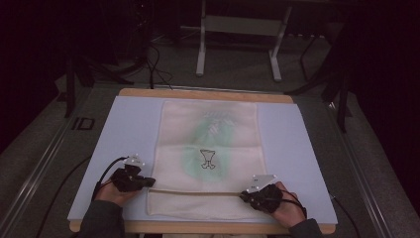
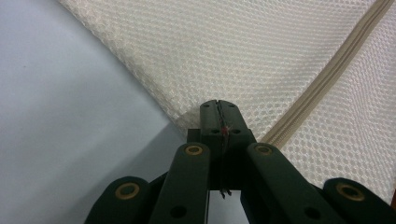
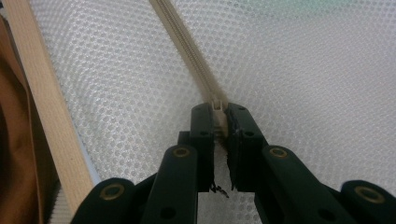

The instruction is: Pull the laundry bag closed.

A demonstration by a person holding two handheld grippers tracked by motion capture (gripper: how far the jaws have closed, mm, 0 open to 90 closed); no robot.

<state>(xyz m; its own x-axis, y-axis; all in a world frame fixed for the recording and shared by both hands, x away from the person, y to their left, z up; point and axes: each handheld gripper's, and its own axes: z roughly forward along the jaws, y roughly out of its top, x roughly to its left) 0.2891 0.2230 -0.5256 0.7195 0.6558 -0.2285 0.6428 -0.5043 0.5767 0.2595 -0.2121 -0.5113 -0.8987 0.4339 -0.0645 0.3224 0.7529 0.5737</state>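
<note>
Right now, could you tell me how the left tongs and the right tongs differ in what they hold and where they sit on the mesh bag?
The left tongs pinch the mesh bag at its edge, beside the zipper; the right tongs clamp the zipper pull itself. The left tongs sit at the zipper's left end, the right tongs at its right end. The left jaws meet flush; the right jaws keep a slim gap around the pull. Both are shut near the bag's front.

Mesh laundry bag (image 1: 208, 148) lies flat mid-board; bare white board (image 1: 129, 129) either side open for passage; table legs (image 1: 200, 44) well beyond.

Mesh bag (image 1: 208, 158) flat on table (image 1: 129, 129), centred.
</note>
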